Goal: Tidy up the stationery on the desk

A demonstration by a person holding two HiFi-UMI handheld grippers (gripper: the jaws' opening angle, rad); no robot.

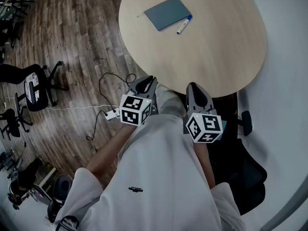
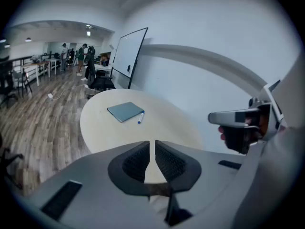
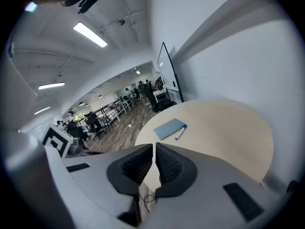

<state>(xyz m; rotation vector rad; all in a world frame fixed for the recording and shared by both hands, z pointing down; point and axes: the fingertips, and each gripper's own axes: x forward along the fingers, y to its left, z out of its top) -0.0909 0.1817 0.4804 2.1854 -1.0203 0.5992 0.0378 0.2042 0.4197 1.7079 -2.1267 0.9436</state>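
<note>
A grey-blue notebook lies flat at the far side of the round wooden table. A white marker with a blue cap lies right beside it. Both also show in the left gripper view, notebook and marker, and in the right gripper view, notebook and marker. My left gripper hangs at the table's near edge, shut and empty. My right gripper is beside it, also shut with nothing between its jaws. Both are well short of the stationery.
A black office chair stands on the wood floor at left, with a cable and power strip near the table's foot. A whiteboard leans against the white wall beyond the table. People stand far off in the room.
</note>
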